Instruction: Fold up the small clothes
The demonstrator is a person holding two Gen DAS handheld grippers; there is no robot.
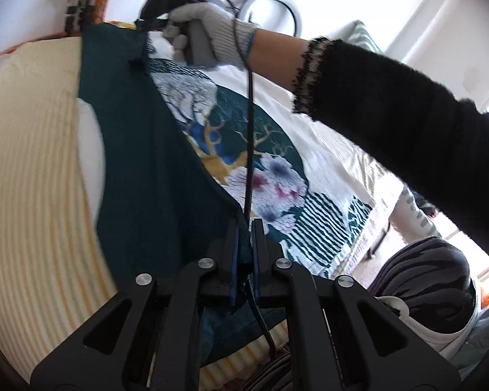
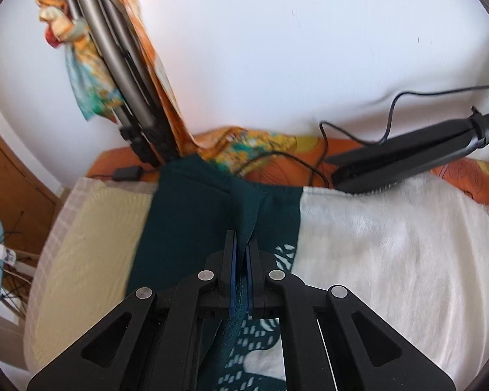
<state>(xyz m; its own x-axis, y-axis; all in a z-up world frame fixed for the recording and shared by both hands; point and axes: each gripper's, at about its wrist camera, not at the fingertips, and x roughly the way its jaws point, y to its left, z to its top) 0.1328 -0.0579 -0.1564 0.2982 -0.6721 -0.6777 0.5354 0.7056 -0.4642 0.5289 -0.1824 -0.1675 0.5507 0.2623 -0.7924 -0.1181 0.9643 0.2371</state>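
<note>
A dark green garment [image 1: 146, 163] is stretched above the bed between both grippers. My left gripper [image 1: 244, 224] is shut on one corner of it, close to the camera. My right gripper [image 1: 150, 24], held by a gloved hand [image 1: 212, 29], pinches the far corner at the top of the left wrist view. In the right wrist view my right gripper [image 2: 241, 244] is shut on a fold of the green garment [image 2: 185, 215], which hangs down over the bed.
A white bedspread [image 1: 316, 137] with a green, blue and gold floral print covers the bed, next to a cream striped sheet [image 1: 32, 163]. A folded tripod [image 2: 120, 65], colourful cloths [image 2: 254, 145], cables and a black stand [image 2: 407, 153] lie by the white wall.
</note>
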